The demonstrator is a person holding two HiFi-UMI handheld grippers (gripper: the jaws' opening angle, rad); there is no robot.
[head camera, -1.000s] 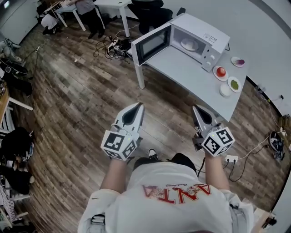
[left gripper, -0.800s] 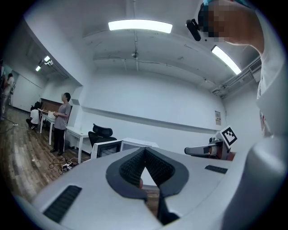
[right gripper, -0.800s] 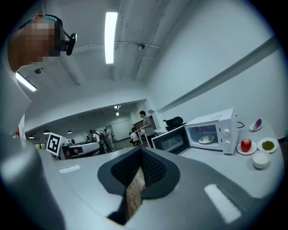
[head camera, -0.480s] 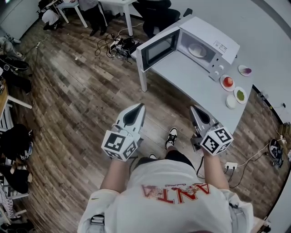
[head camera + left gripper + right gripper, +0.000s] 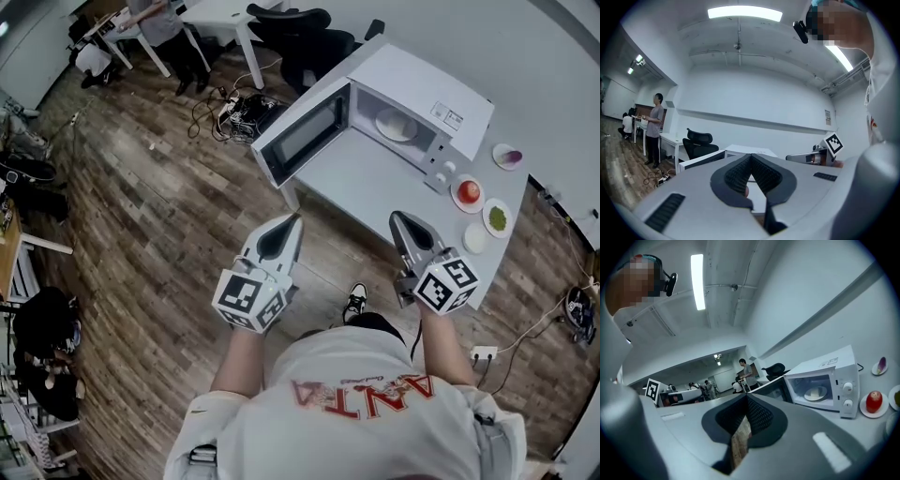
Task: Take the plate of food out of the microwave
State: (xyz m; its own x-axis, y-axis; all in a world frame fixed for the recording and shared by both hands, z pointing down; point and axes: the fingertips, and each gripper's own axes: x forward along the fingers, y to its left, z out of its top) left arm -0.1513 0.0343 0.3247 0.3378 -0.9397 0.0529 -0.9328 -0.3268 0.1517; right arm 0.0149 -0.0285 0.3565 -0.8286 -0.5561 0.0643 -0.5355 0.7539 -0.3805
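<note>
The white microwave [image 5: 424, 90] stands on a white table [image 5: 375, 192] with its door [image 5: 298, 141] swung open to the left. Inside it lies a pale plate of food [image 5: 396, 124], which also shows in the right gripper view as the plate [image 5: 815, 393] within the microwave [image 5: 834, 376]. My left gripper [image 5: 291, 219] hangs over the floor in front of the door, its jaws shut and empty [image 5: 751, 156]. My right gripper [image 5: 397, 217] is held just before the table's front edge, also shut with nothing in it [image 5: 746, 397]. Both are well short of the microwave.
Right of the microwave stand small dishes: one with a tomato [image 5: 468, 192], one with green food [image 5: 497, 218], a white one [image 5: 475, 239] and one with something purple [image 5: 509, 156]. Black office chairs [image 5: 309, 42], floor cables [image 5: 230, 111] and people at desks [image 5: 155, 19] lie beyond.
The person has stepped forward, so the microwave and table have come closer and lower in the head view. Both grippers keep the same shut stance in front of the body.
</note>
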